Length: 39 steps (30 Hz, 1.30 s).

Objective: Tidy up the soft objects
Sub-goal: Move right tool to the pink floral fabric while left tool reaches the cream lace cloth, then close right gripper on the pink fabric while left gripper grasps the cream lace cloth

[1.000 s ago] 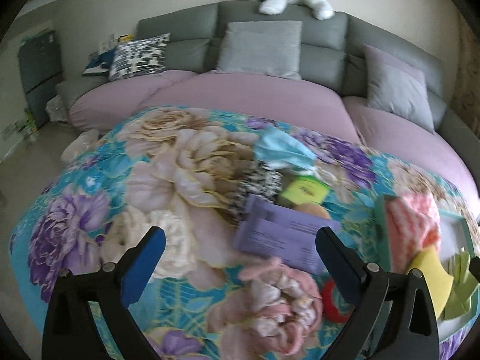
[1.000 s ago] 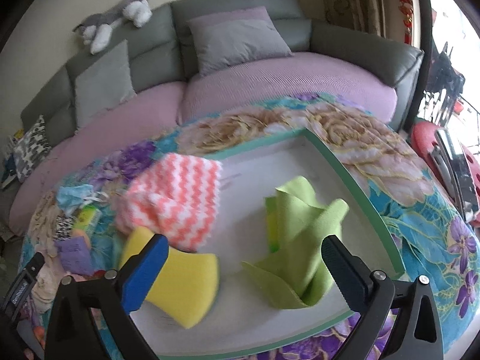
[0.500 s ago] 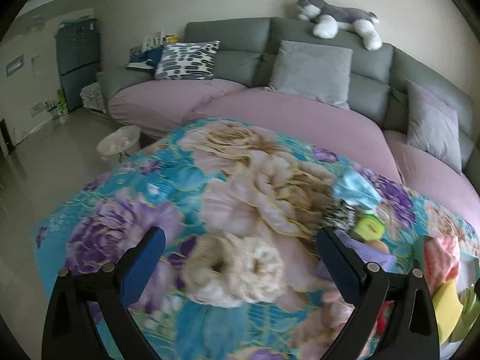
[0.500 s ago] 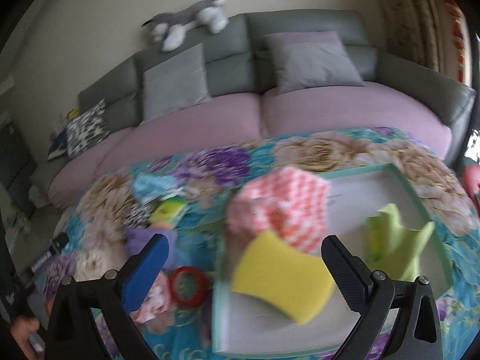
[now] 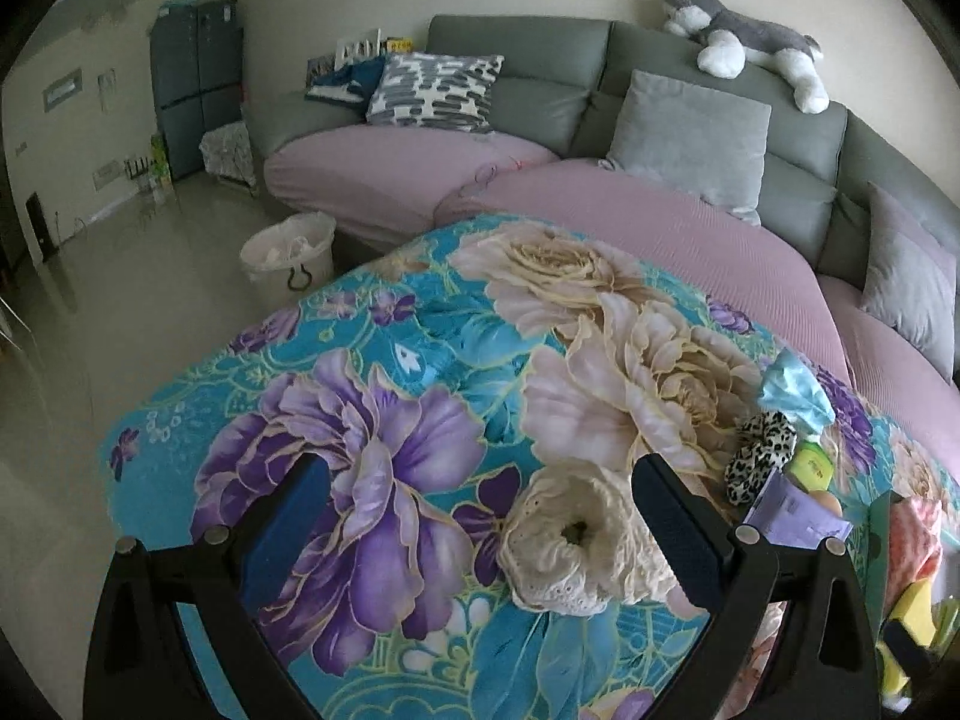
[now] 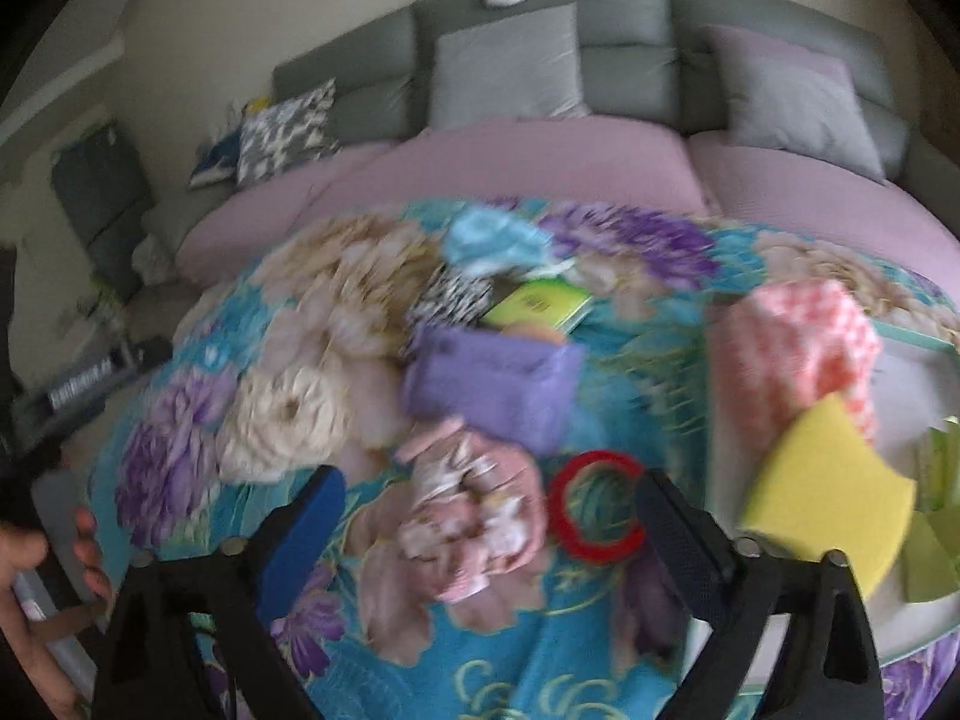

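Table [image 5: 198, 420] under floral cloth, seen from both wrist cameras. Left gripper [image 5: 480, 510] spread wide and empty, held above the cloth with the cream scrunchie [image 5: 576, 546] lying between its jaws, nearer the right one; no pad touching it. A second ago aimed at the purple packet [image 5: 792, 510] and the clutter around it; since then swung leftward across the table, so that packet, leopard scrunchie [image 5: 759, 450] and light blue cloth [image 5: 792, 387] now sit at the right margin of its view.

Right gripper [image 6: 489, 516] also spread and empty, jaws having just been closing slightly with nothing pressed between them. A second ago poised over the tray [image 6: 918, 336] holding the pink-and-white knit cloth [image 6: 792, 348], yellow sponge [image 6: 828, 492] and green cloth [image 6: 942, 516]; now carried leftward off the tray and framed around the pink scrunchie [image 6: 474, 516], with the red tape ring [image 6: 594, 507] just beside the right jaw. Picture blurred, so exact clearance above the scrunchie not readable.

Reading for the task: three soft items already in the tray; several more loose on the cloth, well apart from it. Both grippers apparently lined up on a next pickup each, cream scrunchie on the left, pink scrunchie on the right. Likely requirement next: descent and closure on the fabric alone, keeping the red ring out of the right-hand grasp. Person's hand [image 6: 36, 588] visible at the lower left of the right view, on the other gripper's handle.
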{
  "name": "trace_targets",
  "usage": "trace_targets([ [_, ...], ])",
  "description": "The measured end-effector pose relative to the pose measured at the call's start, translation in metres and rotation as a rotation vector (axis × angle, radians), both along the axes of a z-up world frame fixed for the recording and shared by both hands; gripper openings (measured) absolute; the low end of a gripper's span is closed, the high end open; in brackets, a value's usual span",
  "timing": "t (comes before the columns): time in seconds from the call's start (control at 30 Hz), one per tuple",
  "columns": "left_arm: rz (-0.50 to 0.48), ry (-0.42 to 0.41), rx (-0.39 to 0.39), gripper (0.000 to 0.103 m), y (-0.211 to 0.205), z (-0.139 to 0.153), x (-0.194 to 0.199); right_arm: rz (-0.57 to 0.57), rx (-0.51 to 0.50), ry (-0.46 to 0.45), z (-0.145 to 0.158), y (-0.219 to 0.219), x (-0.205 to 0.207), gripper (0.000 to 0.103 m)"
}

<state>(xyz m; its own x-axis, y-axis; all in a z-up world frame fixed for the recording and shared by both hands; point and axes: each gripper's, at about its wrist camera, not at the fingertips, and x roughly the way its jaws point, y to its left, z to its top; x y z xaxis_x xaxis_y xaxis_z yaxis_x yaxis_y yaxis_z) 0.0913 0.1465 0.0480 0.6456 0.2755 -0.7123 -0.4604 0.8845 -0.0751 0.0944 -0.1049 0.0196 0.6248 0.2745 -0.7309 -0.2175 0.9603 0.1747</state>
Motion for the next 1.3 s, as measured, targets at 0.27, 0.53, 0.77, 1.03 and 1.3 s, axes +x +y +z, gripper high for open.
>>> trace_targets([
  [0.27, -0.049, 0.063, -0.112, 0.1, 0.001, -0.028, 0.012, 0.055, -0.045, 0.108, -0.036, 0.026, 0.007, 0.073],
  [0.53, -0.091, 0.123, -0.147, 0.1, -0.008, -0.052, 0.025, 0.058, -0.059, 0.159, -0.052, 0.03, 0.011, 0.063],
  [0.77, -0.113, 0.162, -0.17, 0.1, -0.014, -0.072, 0.036, 0.056, -0.092, 0.158, -0.055, 0.034, 0.013, 0.056],
  [1.03, -0.141, 0.18, -0.163, 0.087, -0.019, -0.08, 0.042, 0.033, -0.124, 0.142, -0.056, 0.032, 0.016, 0.039],
  [1.3, -0.196, 0.176, -0.169, 0.055, -0.027, -0.078, 0.045, 0.006, -0.084, 0.146, -0.054, 0.021, 0.019, 0.027],
])
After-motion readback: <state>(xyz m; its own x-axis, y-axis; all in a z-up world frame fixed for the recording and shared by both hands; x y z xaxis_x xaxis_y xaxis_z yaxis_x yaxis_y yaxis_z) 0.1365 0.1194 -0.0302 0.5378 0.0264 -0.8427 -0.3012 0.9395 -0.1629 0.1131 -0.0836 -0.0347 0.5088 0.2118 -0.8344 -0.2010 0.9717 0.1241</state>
